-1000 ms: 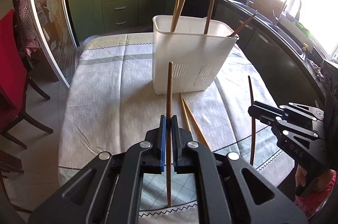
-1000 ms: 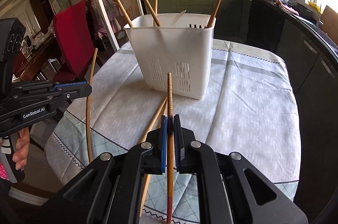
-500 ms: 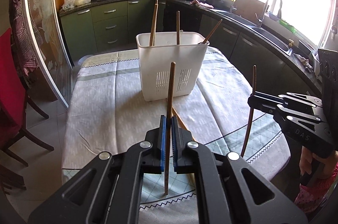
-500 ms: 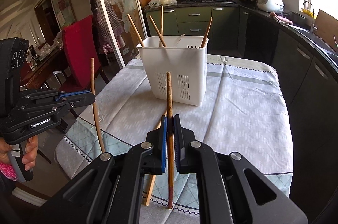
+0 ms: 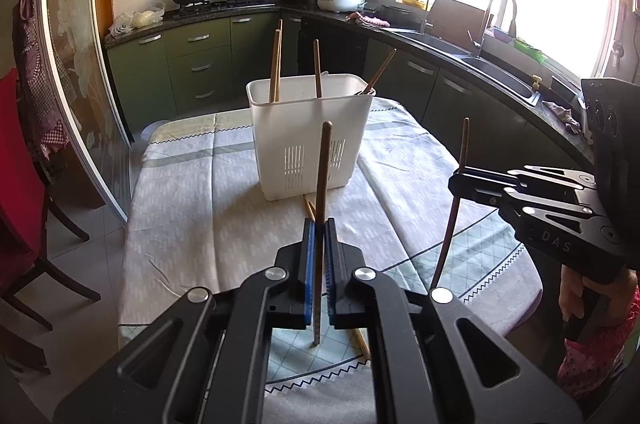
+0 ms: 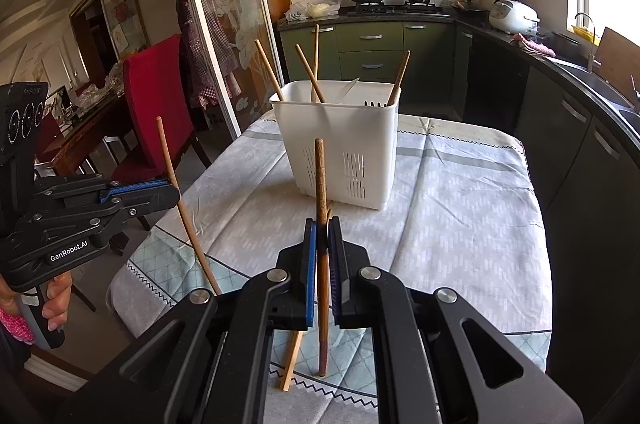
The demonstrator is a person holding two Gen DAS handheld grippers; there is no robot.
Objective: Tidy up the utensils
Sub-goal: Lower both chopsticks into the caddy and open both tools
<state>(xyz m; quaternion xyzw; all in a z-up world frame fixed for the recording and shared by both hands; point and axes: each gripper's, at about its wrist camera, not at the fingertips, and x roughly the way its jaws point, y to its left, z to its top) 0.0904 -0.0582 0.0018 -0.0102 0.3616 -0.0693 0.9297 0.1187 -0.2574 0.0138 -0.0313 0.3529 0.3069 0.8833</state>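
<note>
Left gripper (image 5: 319, 224) is clamped on a dark chopstick (image 5: 323, 175), which stands nearly upright between the blue pads, its tip poking up ahead of the jaws and its tail hanging below them. White caddy (image 5: 310, 139) sits on the table (image 5: 192, 191) straight ahead of it, well apart, with several chopsticks already leaning inside. If the grip is off-centre, the stick could pivot and catch the rim rather than drop in. Right gripper (image 6: 322, 228) is likewise pinched shut on its own chopstick (image 6: 320, 179), also upright, the caddy ahead and slightly right. With both sticks heading to one opening, they could clash, or knock the leaning ones. Two loose chopsticks (image 6: 294, 356) lie on the cloth just below the right jaws, near the table's edge, where a low sweep could push them off.
</note>
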